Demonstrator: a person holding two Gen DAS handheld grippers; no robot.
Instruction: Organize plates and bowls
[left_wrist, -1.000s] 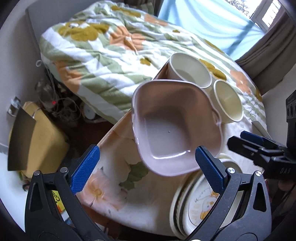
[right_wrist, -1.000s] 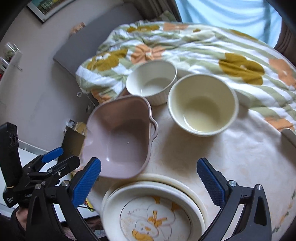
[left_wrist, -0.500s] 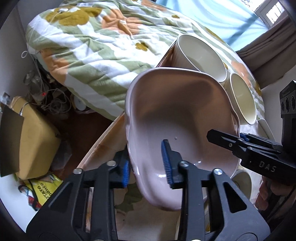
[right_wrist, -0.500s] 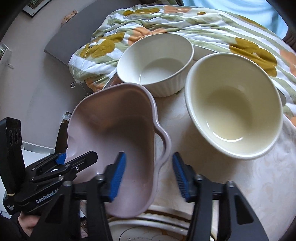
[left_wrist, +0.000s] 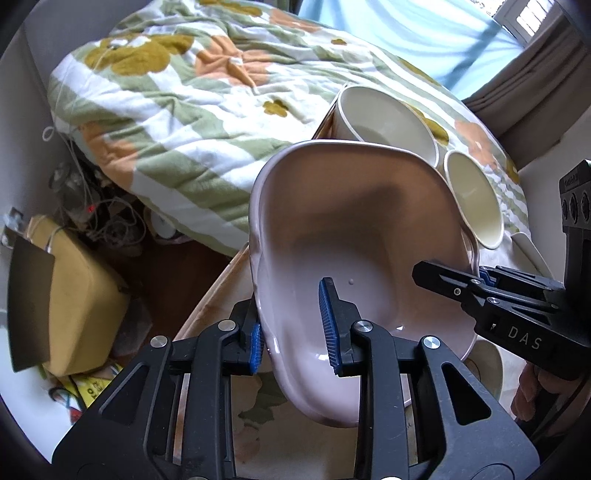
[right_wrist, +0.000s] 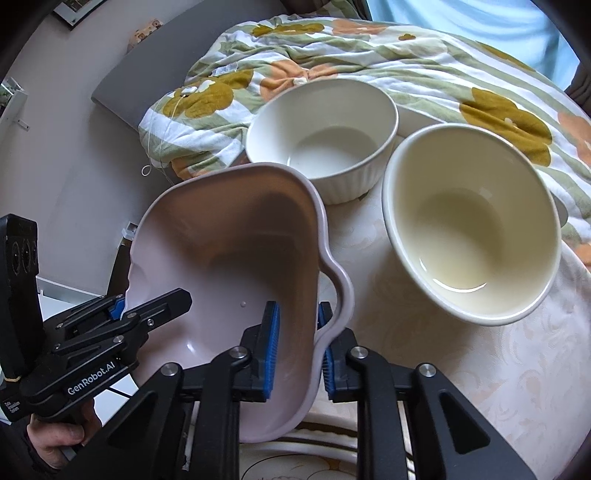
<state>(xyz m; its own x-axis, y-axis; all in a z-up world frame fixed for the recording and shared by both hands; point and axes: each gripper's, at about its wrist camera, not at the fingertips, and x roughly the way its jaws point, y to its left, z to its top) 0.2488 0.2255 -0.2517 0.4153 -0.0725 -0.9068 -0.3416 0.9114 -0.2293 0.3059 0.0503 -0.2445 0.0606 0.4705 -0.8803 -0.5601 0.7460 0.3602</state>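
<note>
A pink square dish with lobed handles is held tilted above the round table, also in the right wrist view. My left gripper is shut on its left rim. My right gripper is shut on its right rim by the handle. A white ribbed bowl and a cream bowl stand on the table behind it; both also show in the left wrist view, the white bowl and the cream bowl. A stack of plates lies under the dish, mostly hidden.
The table has a pale patterned cloth. A bed with a flowered quilt lies just behind it. On the floor to the left are a yellow box and tangled cables.
Both grippers moved in and closed on opposite rims of the pink dish. The dish has come off the table and tilted.
</note>
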